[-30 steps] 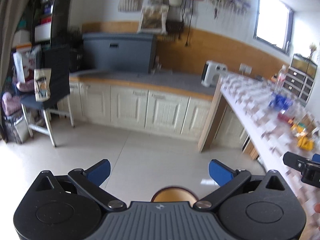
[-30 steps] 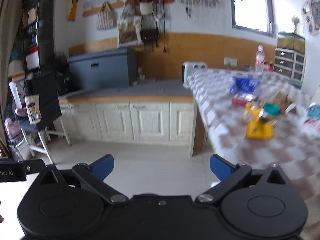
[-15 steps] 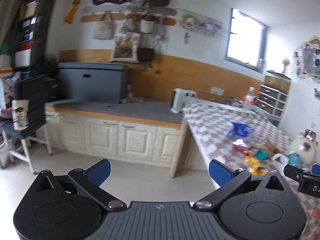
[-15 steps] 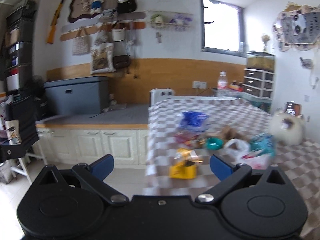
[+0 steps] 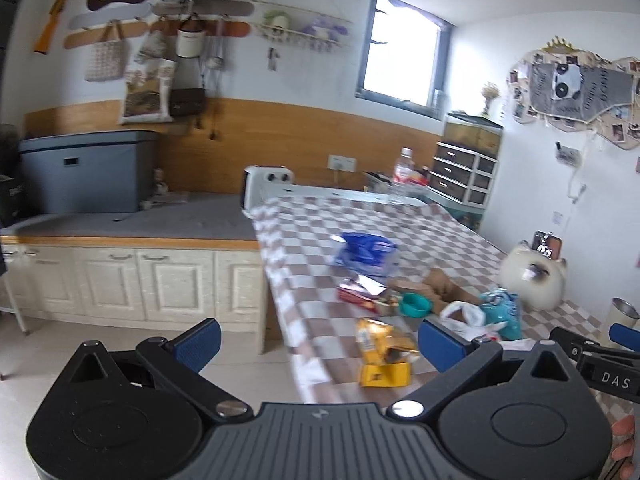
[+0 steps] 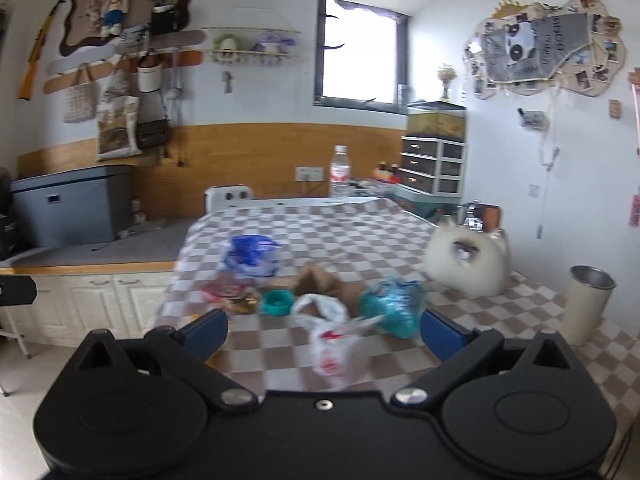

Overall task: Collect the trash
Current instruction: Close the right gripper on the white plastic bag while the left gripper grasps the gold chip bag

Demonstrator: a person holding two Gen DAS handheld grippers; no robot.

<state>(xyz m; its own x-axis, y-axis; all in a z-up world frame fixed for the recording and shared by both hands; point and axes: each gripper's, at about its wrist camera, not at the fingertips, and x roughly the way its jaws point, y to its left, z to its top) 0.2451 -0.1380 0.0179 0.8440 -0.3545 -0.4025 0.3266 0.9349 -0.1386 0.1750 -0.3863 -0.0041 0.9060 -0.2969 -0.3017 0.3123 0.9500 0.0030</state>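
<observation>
Trash lies in a cluster on the checkered tablecloth (image 5: 320, 224). There is a blue plastic bag (image 5: 366, 249), a red wrapper (image 5: 360, 292), a teal lid (image 5: 416, 305), brown crumpled paper (image 5: 440, 282), a yellow snack packet (image 5: 382, 352), a white plastic bag (image 6: 328, 332) and a teal bag (image 6: 394, 308). My left gripper (image 5: 318, 344) is open, with the yellow packet between and beyond its fingers. My right gripper (image 6: 324, 330) is open too, short of the white bag. Neither holds anything.
A cream cat-shaped plush (image 6: 466, 266) and a steel-rimmed tumbler (image 6: 586, 304) stand at the table's right. A water bottle (image 6: 340, 172) and a white toaster (image 5: 268, 184) are at the far end. A grey counter with a grey bin (image 5: 86, 170) runs left.
Both views have swung right from the floor and cabinets onto the table. The trash pile now sits nearer and more centred in front of both open grippers.
</observation>
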